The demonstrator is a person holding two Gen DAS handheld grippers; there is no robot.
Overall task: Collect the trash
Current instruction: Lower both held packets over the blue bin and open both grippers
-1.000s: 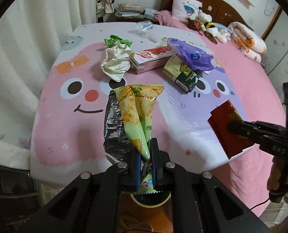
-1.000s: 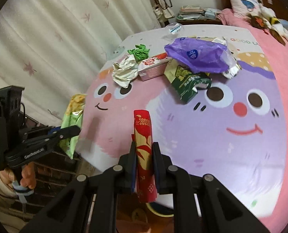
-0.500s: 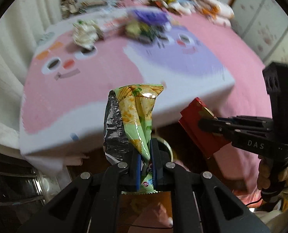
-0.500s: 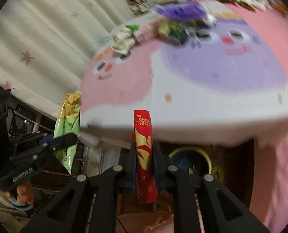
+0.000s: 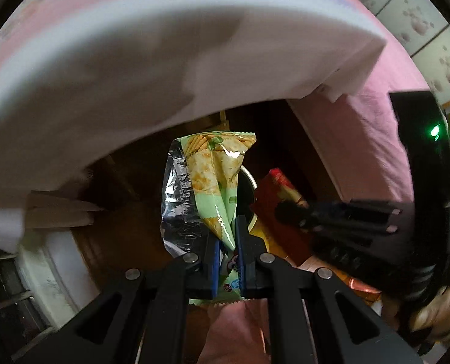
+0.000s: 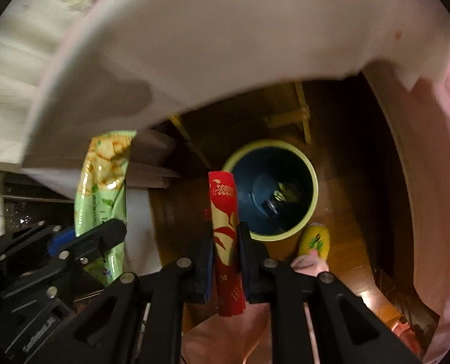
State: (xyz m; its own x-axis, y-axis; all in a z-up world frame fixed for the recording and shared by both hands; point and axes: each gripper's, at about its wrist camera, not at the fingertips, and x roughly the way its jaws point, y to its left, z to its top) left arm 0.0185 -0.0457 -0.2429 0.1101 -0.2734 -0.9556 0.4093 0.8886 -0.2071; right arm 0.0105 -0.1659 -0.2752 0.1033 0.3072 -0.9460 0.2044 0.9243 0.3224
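Below the bed's edge [image 5: 194, 60], the left gripper [image 5: 227, 242] is clenched on a green snack wrapper [image 5: 216, 176]. Rightward, the right gripper [image 6: 226, 242] clamps a red packet [image 6: 223, 212] just beside the open bin [image 6: 313, 182] on the floor.

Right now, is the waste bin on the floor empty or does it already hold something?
Not empty: the right wrist view shows the bin with a few small items at its dark bottom; what they are cannot be told.

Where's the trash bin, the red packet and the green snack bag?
trash bin [image 6: 311, 172], right wrist view, on its pale green rim.
red packet [image 6: 223, 203], right wrist view, on its upper printed face.
green snack bag [image 5: 216, 182], left wrist view, on its printed front, above the tool.
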